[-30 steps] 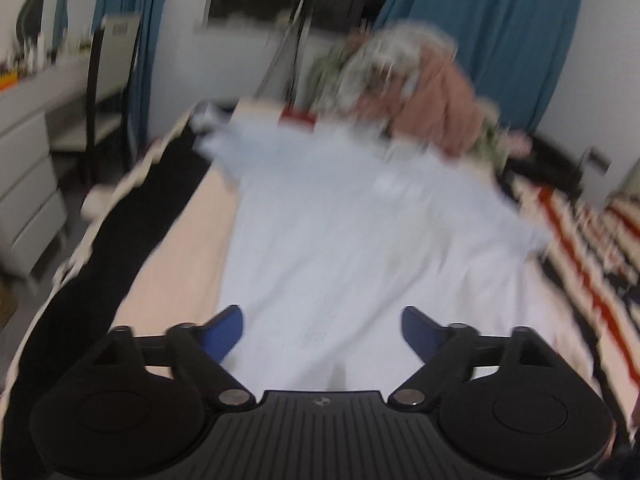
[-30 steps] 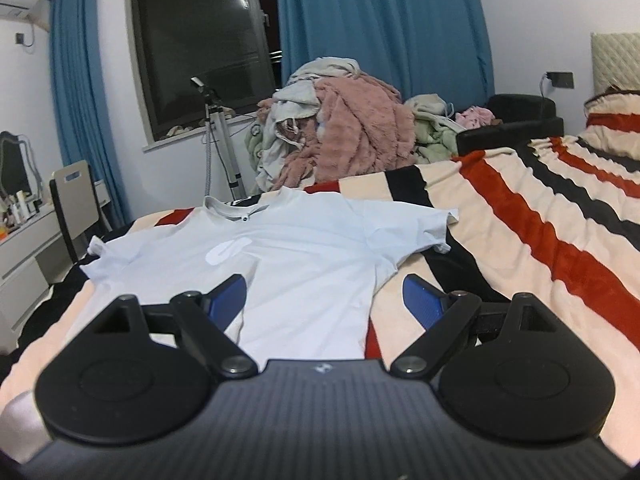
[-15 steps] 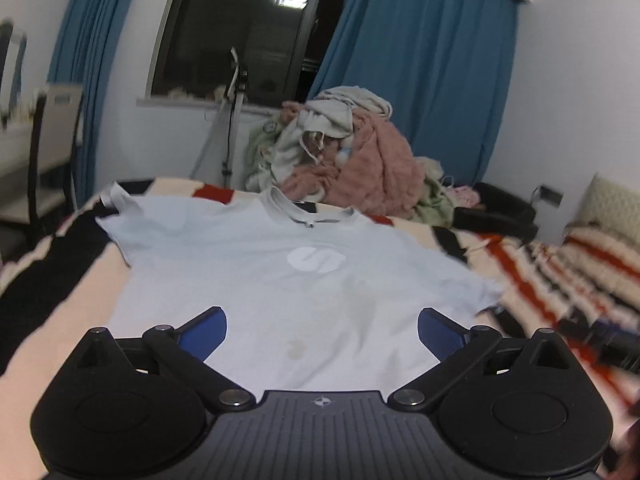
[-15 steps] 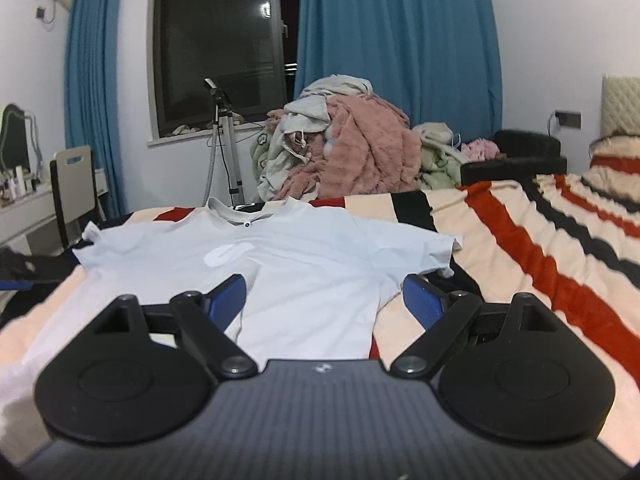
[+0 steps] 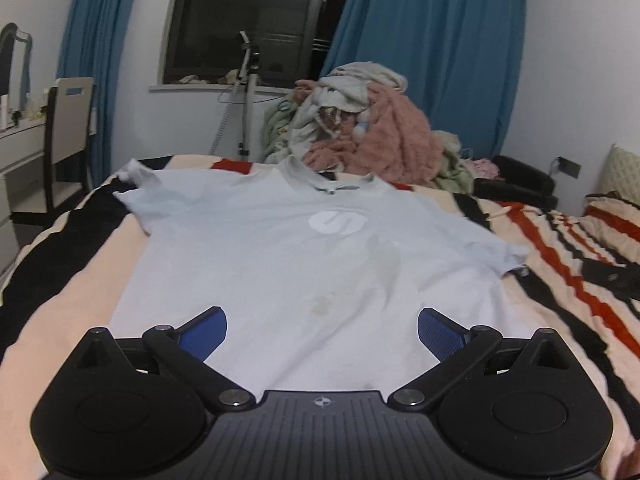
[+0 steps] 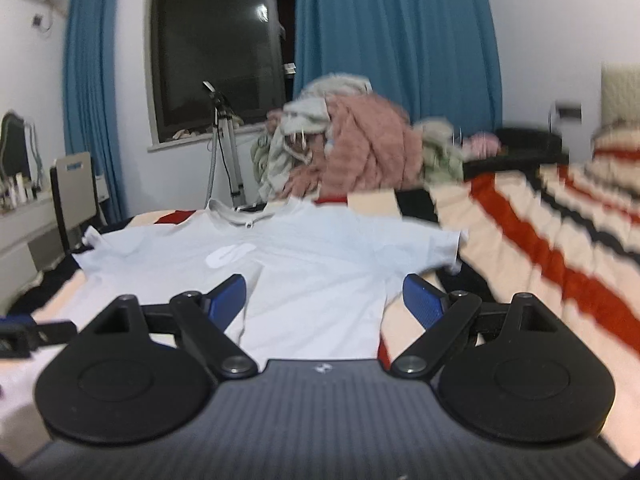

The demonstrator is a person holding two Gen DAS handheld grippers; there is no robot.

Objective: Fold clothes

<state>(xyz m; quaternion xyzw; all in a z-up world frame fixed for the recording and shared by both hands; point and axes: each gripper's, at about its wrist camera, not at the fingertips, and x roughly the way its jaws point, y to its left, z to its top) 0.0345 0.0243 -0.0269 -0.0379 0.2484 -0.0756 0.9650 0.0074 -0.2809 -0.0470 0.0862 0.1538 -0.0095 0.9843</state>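
A pale blue T-shirt with a white chest logo lies spread flat, front up, on the striped bed blanket, collar away from me. My left gripper is open and empty, just above the shirt's near hem. In the right wrist view the same T-shirt lies ahead, and my right gripper is open and empty over its lower right part, near the right sleeve.
A heap of clothes with a pink fleece sits at the bed's far end. A tripod stands by the window. A desk and chair are at the left. The left gripper's tip shows at the right view's left edge.
The left gripper has swung from looking down on the shirt to a low, level view along it. The right gripper has shifted slightly, its view now blurred. Both stay open.
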